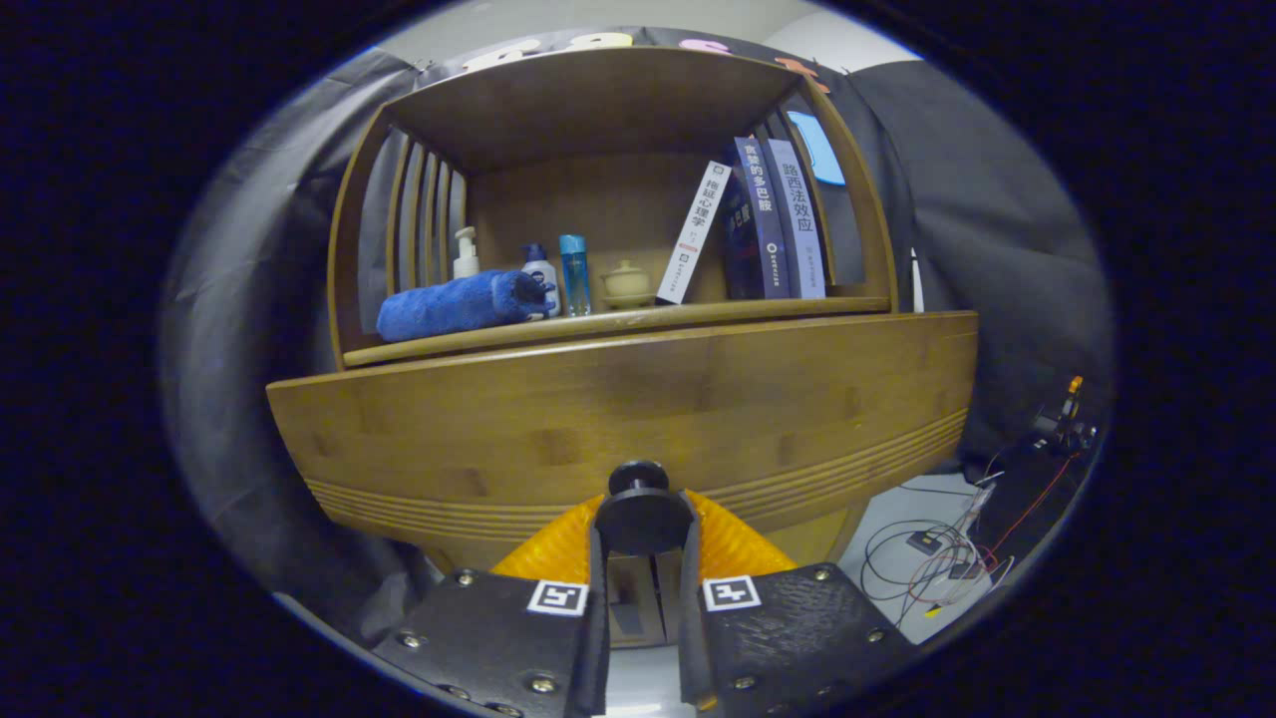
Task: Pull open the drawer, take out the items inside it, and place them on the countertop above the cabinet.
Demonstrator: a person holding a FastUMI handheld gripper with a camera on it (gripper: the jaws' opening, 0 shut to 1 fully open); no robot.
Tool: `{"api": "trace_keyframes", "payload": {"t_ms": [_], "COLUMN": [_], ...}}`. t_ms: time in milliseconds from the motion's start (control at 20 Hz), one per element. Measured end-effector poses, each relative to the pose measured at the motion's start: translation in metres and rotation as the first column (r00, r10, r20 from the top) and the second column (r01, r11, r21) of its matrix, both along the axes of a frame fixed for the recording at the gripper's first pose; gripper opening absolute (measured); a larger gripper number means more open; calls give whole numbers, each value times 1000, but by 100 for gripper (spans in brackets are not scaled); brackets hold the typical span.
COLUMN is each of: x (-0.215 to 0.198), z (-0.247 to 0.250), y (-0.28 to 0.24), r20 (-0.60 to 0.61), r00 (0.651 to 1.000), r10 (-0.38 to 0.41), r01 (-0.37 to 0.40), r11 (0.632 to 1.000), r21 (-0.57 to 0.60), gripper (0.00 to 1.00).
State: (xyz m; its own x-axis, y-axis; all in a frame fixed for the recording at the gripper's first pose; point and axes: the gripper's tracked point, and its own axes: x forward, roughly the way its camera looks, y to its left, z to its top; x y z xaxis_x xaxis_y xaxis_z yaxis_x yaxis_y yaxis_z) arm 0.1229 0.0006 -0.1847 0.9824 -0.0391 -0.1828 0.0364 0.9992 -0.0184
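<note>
- Step in hand, as judged: the pull on the drawer. The brown wooden drawer front (638, 399) with grooved lower edge is seen close ahead of the tongs; how far it has been drawn out cannot be told, and its inside is hidden.
- The tongs (643, 524) are seen closed onto the round black drawer knob (638, 481), one finger at each side of it, the knob head standing just above the fingertips.
- Items of the task lie, presumably, inside the drawer; none is visible.
- Next move, as judged: a straight pull toward the person with the grip kept firm, since a round knob may slip out of the fingers if the pull is angled.
- Destination: the wooden desk top (618, 321) above the drawer, under a slatted wooden shelf hood.
- On it, left to right: a rolled blue towel (461, 304); a white pump bottle (466, 254); a small blue-capped white bottle (539, 269); a clear blue tube bottle (574, 274); a small cream lidded pot (628, 284); a leaning white book (695, 231); two upright blue-grey books (783, 214).
- Free room for placing is little; the front edge by the pot is judged the likeliest spot.
- Writing: Chinese titles run down the book spines; square black-and-white markers sit on the finger mounts.
</note>
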Motion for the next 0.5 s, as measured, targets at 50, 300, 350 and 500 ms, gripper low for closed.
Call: {"api": "trace_keyframes", "payload": {"t_ms": [50,300,350,500], "x": [-12,-68,-78,-106], "z": [1,0,-1,-1], "y": [-1,-8,-9,-12], "r20": [-2,-10,-17,-53], "r00": [1000,1000,1000,998], "r10": [4,21,26,30], "r01": [-4,-21,-27,-30], "r11": [1000,999,999,1000], "r21": [7,-24,-22,2], "gripper": [28,28,28,28]}}
